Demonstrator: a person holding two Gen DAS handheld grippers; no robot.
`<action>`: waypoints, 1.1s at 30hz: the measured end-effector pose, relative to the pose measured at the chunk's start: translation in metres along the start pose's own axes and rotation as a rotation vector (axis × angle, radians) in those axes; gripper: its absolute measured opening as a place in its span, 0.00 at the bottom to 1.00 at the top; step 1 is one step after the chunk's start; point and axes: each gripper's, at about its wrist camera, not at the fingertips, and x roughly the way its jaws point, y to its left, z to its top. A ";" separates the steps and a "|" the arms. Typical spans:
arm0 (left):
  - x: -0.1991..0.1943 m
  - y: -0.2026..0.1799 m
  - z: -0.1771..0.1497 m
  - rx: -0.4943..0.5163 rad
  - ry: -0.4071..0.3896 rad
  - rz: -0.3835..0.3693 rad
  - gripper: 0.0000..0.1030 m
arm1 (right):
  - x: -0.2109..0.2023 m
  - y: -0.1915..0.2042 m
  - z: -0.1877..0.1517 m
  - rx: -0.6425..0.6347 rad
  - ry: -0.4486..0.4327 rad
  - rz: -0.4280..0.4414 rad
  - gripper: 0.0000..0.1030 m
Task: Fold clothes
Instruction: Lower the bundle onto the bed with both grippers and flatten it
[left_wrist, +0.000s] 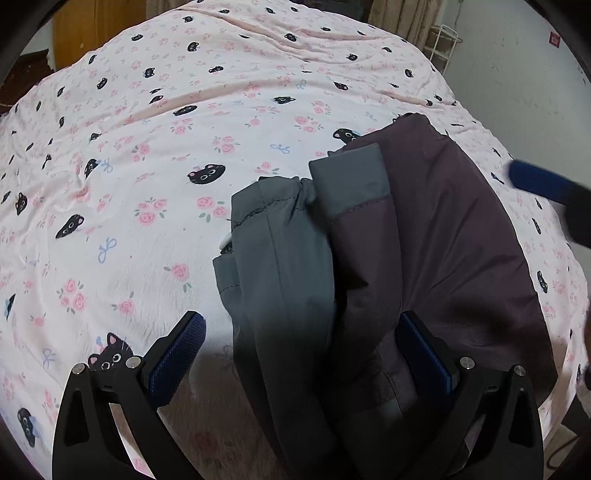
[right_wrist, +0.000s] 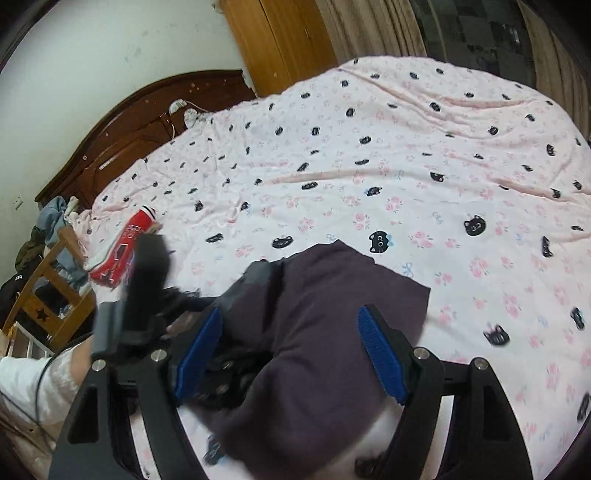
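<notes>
Lying on the bed (pink sheet, black cat print), the purple-and-grey jacket sits partly folded. The left gripper spreads its jaws wide around the sleeves; the right gripper hangs open above it.

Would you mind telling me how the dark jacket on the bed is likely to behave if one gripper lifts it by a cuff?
The jacket looks soft and creased, so it would probably droop and unfold. Its smooth, slightly shiny sleeves may slip between the pads. It looks padded, so likely bulky but light.
</notes>
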 end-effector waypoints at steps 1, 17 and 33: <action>0.000 0.001 0.000 -0.006 -0.001 -0.002 1.00 | 0.007 -0.003 0.000 0.003 0.017 -0.001 0.76; -0.040 0.024 -0.007 -0.120 -0.051 -0.047 1.00 | 0.003 -0.018 -0.015 0.115 0.023 -0.017 0.77; -0.046 0.038 -0.033 -0.286 -0.017 -0.241 1.00 | -0.032 -0.042 -0.079 0.417 -0.015 0.078 0.77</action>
